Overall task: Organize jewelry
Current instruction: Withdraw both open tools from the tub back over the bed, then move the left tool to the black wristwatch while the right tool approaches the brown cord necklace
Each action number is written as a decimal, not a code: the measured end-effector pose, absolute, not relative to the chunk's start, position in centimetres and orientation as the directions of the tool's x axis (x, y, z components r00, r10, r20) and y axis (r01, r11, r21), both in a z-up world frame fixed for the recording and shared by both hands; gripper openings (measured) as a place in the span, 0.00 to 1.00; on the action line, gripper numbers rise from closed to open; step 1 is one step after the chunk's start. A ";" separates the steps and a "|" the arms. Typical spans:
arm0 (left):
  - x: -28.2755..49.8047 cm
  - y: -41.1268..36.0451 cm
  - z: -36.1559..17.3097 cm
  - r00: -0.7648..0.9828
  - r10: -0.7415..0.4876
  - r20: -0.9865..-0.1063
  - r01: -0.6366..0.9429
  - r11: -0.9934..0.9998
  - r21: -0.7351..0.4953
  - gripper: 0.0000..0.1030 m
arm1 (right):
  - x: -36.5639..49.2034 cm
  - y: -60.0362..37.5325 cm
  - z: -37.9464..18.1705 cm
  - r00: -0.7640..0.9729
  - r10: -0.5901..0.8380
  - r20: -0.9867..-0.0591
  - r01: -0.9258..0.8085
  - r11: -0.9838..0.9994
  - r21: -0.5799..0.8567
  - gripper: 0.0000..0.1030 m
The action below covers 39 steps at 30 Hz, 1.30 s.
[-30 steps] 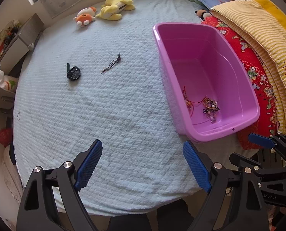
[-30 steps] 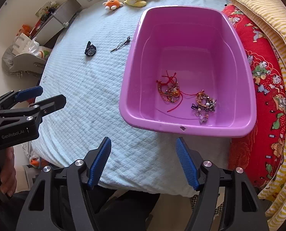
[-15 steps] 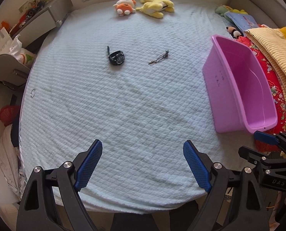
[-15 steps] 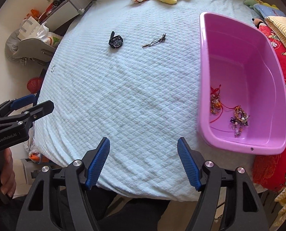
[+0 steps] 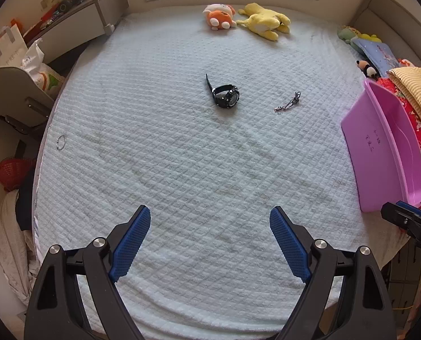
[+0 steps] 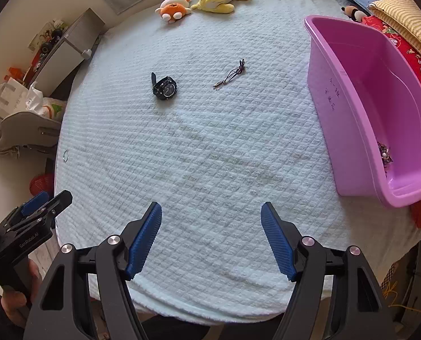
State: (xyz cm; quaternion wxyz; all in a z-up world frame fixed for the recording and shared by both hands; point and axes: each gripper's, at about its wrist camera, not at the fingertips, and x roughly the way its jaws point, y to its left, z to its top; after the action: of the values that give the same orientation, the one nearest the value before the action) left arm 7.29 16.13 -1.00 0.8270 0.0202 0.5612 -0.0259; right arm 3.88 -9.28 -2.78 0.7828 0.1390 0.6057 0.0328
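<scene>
A black watch lies on the light blue bedspread, far ahead of my left gripper, which is open and empty. A thin dark cord necklace lies right of the watch. A small ring lies near the bed's left edge. The pink tub stands at the right. In the right wrist view the watch, the cord necklace, the ring and the tub with beaded jewelry inside show. My right gripper is open and empty.
Two plush toys lie at the bed's far edge. Red and yellow folded blankets lie behind the tub. A grey drawer unit and a chair with bags stand left of the bed.
Both grippers have swung left, away from the tub. The watch and cord necklace now sit near the middle of both views. Nothing was picked up.
</scene>
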 end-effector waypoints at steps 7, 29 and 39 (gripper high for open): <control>11.7 16.9 -4.0 0.432 -0.051 -0.900 0.062 0.998 -0.026 0.86 | 6.8 -8.6 -4.8 0.323 0.172 -0.930 0.143 0.963 0.228 0.67; 27.1 12.1 -20.0 0.599 -0.063 -0.798 0.050 0.998 -0.041 0.91 | 22.6 -12.7 -22.6 0.490 0.127 -0.862 0.136 0.966 0.220 0.67; 30.1 10.5 -21.7 0.648 -0.034 -0.761 0.060 0.998 0.007 0.94 | 27.9 -12.7 -24.9 0.530 0.123 -0.839 0.137 0.964 0.228 0.67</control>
State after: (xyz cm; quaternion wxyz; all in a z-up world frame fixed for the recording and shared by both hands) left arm 30.11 10.48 -21.70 0.9075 0.0157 0.4190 -0.0258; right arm 27.87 -12.66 -24.87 0.8643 0.1340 0.4849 -0.0041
